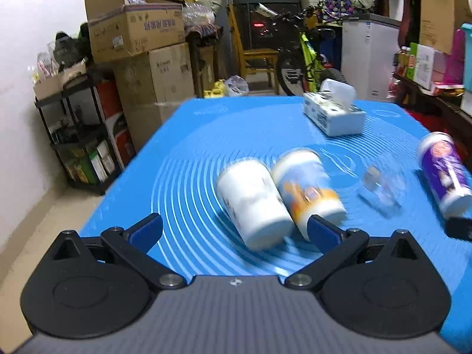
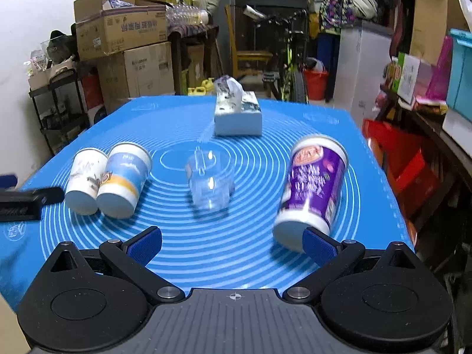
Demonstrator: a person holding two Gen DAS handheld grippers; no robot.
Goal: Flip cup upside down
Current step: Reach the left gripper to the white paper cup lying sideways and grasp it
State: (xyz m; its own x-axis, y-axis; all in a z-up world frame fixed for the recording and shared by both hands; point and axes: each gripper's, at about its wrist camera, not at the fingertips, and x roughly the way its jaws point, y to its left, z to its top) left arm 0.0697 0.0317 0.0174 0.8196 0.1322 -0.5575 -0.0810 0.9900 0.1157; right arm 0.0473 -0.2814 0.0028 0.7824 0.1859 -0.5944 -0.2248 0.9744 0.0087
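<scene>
In the left wrist view, the left gripper [image 1: 234, 230] hovers low over the blue mat [image 1: 188, 153] with its jaws spread wide and nothing between them. Directly ahead, a white paper cup [image 1: 252, 203] and a blue-and-orange paper cup [image 1: 308, 187] touch side by side; a clear plastic cup [image 1: 380, 187] and a purple printed cup [image 1: 445, 174] sit further right, with a tissue box [image 1: 334, 115] behind. Motion blur makes it hard to tell which cups stand on their rims. Part of a dark object, probably the other gripper, is cut off at the right edge.

In the right wrist view, the right gripper [image 2: 233, 243] is likewise spread and empty, with the purple printed cup [image 2: 312, 188] just beyond its right finger [image 2: 320, 247]. The cups look wider at the top, so they probably stand upright. The clear plastic cup [image 2: 211, 178] is faint against the mat's rings.

Which cup is meant is unclear. A good flip would likely call for centring one cup between the fingers, pinching its wall gently at mid-height, and lifting clear before rotating.
</scene>
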